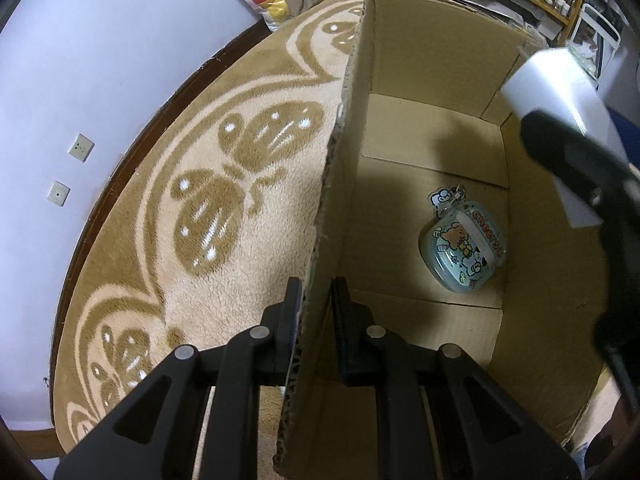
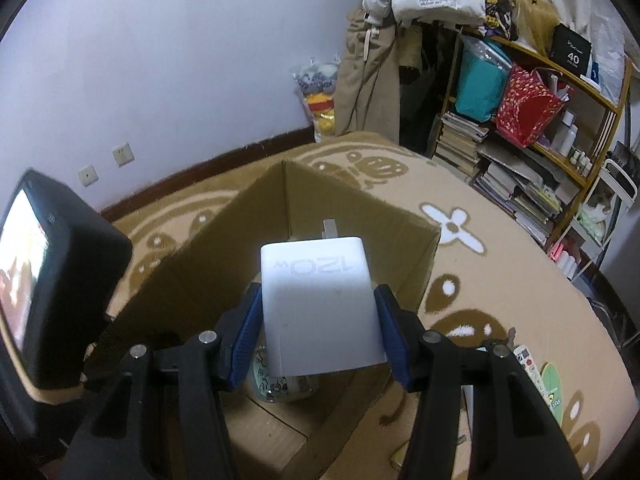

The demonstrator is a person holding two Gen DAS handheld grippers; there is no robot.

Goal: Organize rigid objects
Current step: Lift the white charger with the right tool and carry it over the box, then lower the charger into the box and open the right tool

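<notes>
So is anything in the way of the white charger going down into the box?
Nothing blocks the opening. The right gripper holds the white charger above the open cardboard box, and the left gripper pinches its wall. An earbud case already lies on the box floor, roughly under the charger, so it might land on that.
</notes>
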